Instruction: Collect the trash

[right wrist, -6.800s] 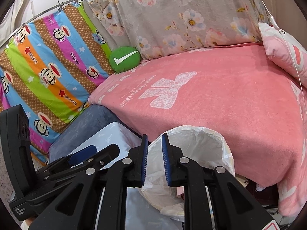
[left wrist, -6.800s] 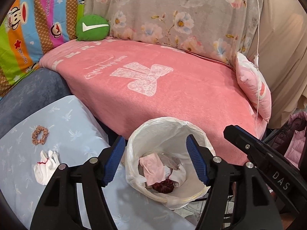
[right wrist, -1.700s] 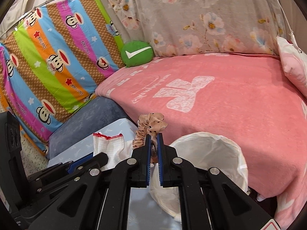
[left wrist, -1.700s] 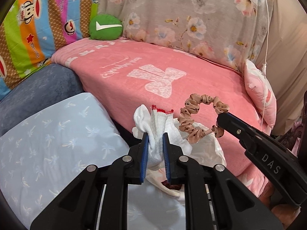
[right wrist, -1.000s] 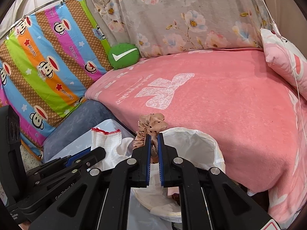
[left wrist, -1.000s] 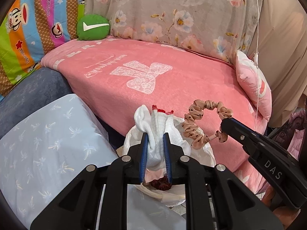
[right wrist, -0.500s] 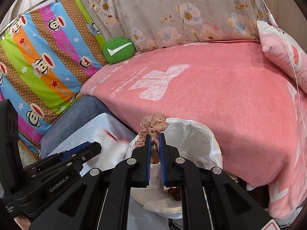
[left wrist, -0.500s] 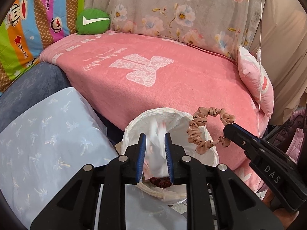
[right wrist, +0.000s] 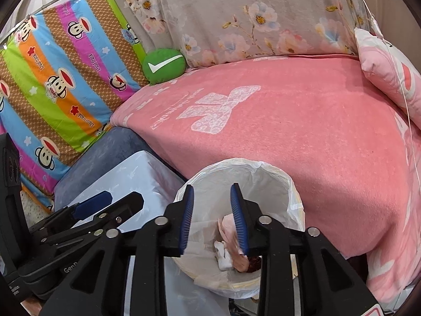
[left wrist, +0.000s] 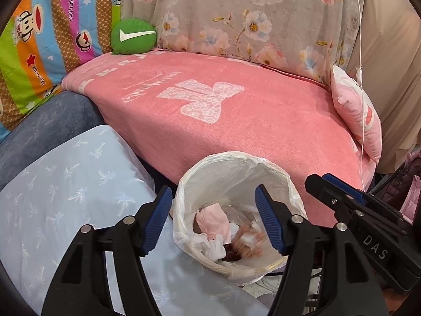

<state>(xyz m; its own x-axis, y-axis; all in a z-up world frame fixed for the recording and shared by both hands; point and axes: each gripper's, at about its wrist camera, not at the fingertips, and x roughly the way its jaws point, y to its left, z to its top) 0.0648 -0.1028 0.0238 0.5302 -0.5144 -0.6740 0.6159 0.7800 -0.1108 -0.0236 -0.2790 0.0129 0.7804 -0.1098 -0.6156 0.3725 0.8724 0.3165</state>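
A bin lined with a white bag (left wrist: 238, 158) (right wrist: 273, 171) stands against the pink bed edge. My left gripper (left wrist: 213, 221) hangs over its mouth, jaws opening, with nothing between the blue pads. The white sock (left wrist: 211, 246) lies in the bin beside a pink cloth (left wrist: 214, 220). The tan scrunchie (left wrist: 247, 239) is a blur near the bin's bottom. My right gripper (right wrist: 212, 218) is also above the bin, jaws opening and empty, with the blurred scrunchie (right wrist: 234, 250) below them. Each gripper shows at the edge of the other's view: the right (left wrist: 319, 181), the left (right wrist: 115, 201).
A pale blue pillow (left wrist: 65, 197) lies left of the bin on a dark blue cushion (left wrist: 47, 126). A pink blanket (left wrist: 250, 110) covers the bed behind. On it sit a green cushion (left wrist: 133, 39) and a small pink pillow (left wrist: 357, 121). A thin white cord (left wrist: 361, 105) hangs at right.
Both grippers opened over the bin. The sock left the left jaws and the scrunchie left the right jaws; both dropped into the bag.
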